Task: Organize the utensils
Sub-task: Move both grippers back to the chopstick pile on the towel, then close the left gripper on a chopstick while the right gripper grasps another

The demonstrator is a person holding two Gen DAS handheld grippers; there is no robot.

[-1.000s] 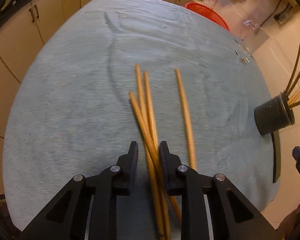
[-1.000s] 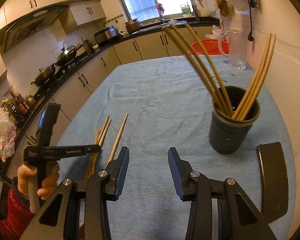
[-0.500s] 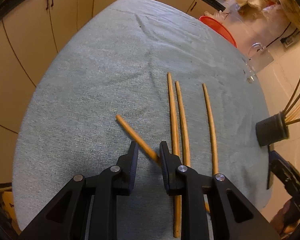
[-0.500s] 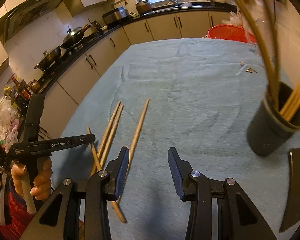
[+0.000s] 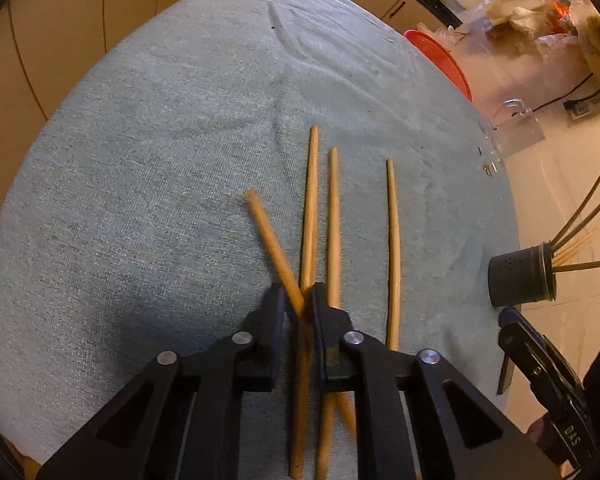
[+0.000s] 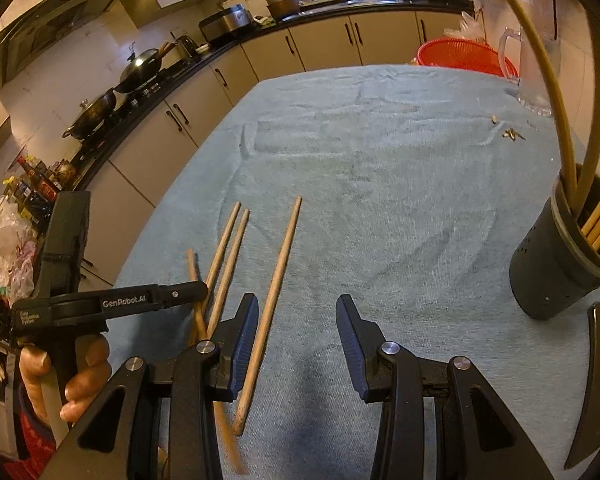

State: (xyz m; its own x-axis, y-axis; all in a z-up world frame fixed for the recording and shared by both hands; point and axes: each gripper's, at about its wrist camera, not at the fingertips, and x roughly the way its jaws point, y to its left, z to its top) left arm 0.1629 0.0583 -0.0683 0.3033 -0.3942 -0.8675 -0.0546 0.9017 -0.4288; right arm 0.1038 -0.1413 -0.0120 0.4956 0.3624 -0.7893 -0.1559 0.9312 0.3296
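My left gripper jaws clench one slanted wooden chopstick; my right gripper jaws stand released above the blue-cloth tabletop.

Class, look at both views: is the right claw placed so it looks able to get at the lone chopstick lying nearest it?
Probably yes. The right claw is open, and the lone chopstick lies on the towel beside its left finger, apart from the other chopsticks, uncovered.

Tan wooden chopsticks on pale blue-green cloth; dark grey holder
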